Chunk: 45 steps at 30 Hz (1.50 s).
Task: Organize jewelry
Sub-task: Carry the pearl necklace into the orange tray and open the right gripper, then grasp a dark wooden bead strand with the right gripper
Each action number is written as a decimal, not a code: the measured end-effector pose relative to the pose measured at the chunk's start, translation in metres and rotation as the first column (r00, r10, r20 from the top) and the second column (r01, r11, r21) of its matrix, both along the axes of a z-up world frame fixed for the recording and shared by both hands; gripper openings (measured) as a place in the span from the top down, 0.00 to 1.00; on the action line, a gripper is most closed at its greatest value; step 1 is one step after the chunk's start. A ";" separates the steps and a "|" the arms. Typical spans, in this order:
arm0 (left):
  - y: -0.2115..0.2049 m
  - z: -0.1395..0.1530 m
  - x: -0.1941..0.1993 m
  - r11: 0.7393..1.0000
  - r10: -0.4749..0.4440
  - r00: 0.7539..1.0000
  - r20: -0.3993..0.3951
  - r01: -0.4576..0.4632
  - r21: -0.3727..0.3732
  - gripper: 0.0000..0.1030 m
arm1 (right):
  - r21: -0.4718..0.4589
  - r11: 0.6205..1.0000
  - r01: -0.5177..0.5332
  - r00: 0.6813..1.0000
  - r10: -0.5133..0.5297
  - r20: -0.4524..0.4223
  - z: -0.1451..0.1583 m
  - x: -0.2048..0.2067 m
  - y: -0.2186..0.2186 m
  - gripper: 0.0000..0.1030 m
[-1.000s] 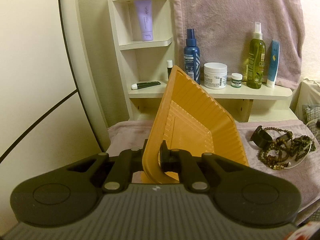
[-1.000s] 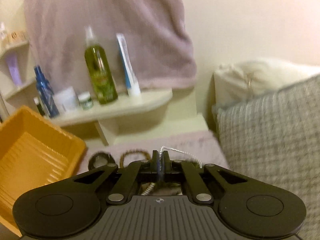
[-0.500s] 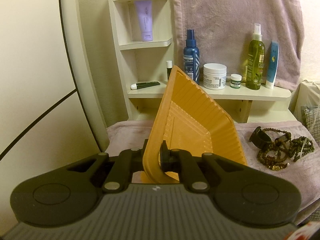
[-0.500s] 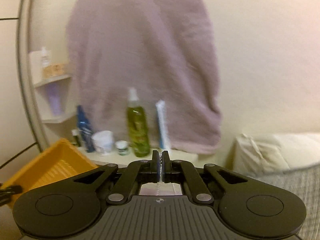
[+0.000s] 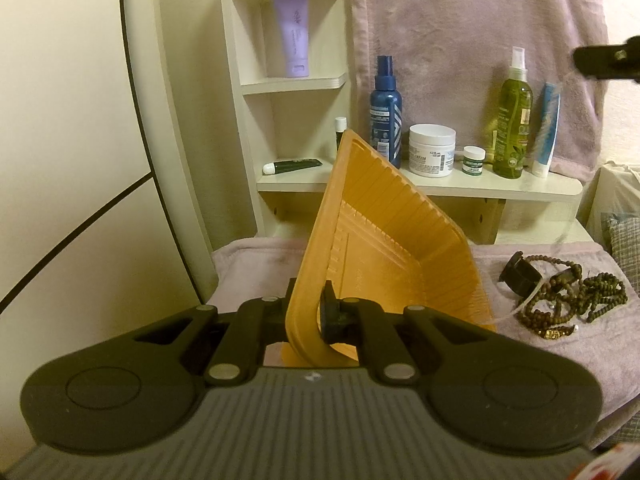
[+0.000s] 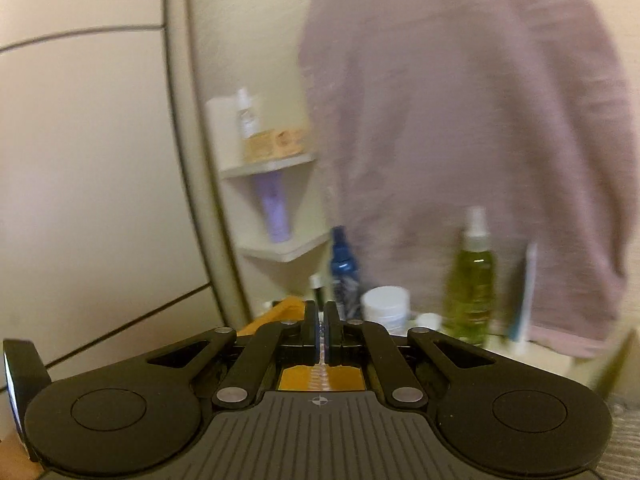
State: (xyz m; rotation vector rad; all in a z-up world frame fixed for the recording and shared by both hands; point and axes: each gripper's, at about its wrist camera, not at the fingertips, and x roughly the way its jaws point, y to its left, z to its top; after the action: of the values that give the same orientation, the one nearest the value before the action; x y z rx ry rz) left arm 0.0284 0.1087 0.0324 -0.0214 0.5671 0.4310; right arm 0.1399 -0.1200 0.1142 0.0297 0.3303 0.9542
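Bottles [image 5: 512, 120] on shelf [image 5: 480, 190] behind tilted orange tray [image 5: 384, 248]

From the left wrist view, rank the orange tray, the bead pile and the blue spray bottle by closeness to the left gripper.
1. orange tray: clamped in the left gripper.
2. bead pile: right, on the towel.
3. blue spray bottle: back shelf, behind the tray.

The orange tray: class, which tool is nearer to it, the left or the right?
Left. The left tool is clamped on the orange tray's near rim, tilting it up. The right tool is raised above it, pinching a pale beaded strand, not touching the tray.
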 end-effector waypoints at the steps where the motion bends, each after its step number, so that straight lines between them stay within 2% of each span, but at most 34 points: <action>1: 0.001 0.000 0.000 1.000 0.000 1.000 0.000 0.000 -0.002 0.93 | -0.013 1.000 -0.020 1.000 0.020 -0.003 -0.004 0.001 0.010 0.98; 9: 0.003 0.000 0.000 1.000 0.001 1.000 -0.001 -0.001 -0.010 0.93 | -0.077 0.991 -0.109 0.984 0.097 -0.149 -0.055 0.020 0.063 0.98; 14: 0.003 0.000 0.001 1.000 0.001 1.000 -0.001 -0.001 -0.011 0.93 | -0.065 0.986 -0.151 0.964 0.132 -0.231 -0.074 0.030 0.079 0.98; 17: 0.004 -0.001 0.001 1.000 0.003 1.000 -0.002 -0.003 -0.013 0.93 | -0.046 0.985 -0.167 0.956 0.150 -0.253 -0.075 0.037 0.087 0.98; 24: 0.005 -0.001 0.002 1.000 0.005 1.000 -0.006 -0.005 -0.017 0.93 | -0.083 0.978 -0.193 0.946 0.163 -0.279 -0.087 0.047 0.105 0.98; 28: 0.005 -0.001 0.002 1.000 0.006 1.000 -0.006 -0.006 -0.017 0.93 | -0.070 0.979 -0.191 0.941 0.162 -0.299 -0.091 0.047 0.099 0.95; 33: 0.005 0.000 0.002 1.000 0.007 1.000 -0.006 -0.007 -0.018 0.93 | -0.057 0.991 -0.118 0.950 0.096 -0.297 -0.096 0.048 0.073 0.81; 37: 0.006 -0.001 0.001 1.000 0.008 1.000 -0.006 -0.008 -0.023 0.93 | -0.066 0.998 -0.023 0.957 0.003 -0.291 -0.107 0.044 0.042 0.69; 43: 0.008 -0.003 0.000 0.999 0.011 1.000 -0.006 -0.011 -0.030 0.93 | -0.130 0.979 0.154 0.949 -0.183 -0.255 -0.135 0.028 -0.006 0.65; 45: 0.008 -0.003 0.000 0.999 0.011 1.000 -0.006 -0.011 -0.030 0.93 | -0.149 0.965 0.214 0.937 -0.246 -0.249 -0.143 0.022 -0.021 0.64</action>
State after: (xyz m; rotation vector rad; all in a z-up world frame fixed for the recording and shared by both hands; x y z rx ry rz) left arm 0.0280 0.1164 0.0292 -0.0523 0.5793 0.4335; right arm 0.1622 -0.1410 -0.0291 0.0857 0.6188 0.6951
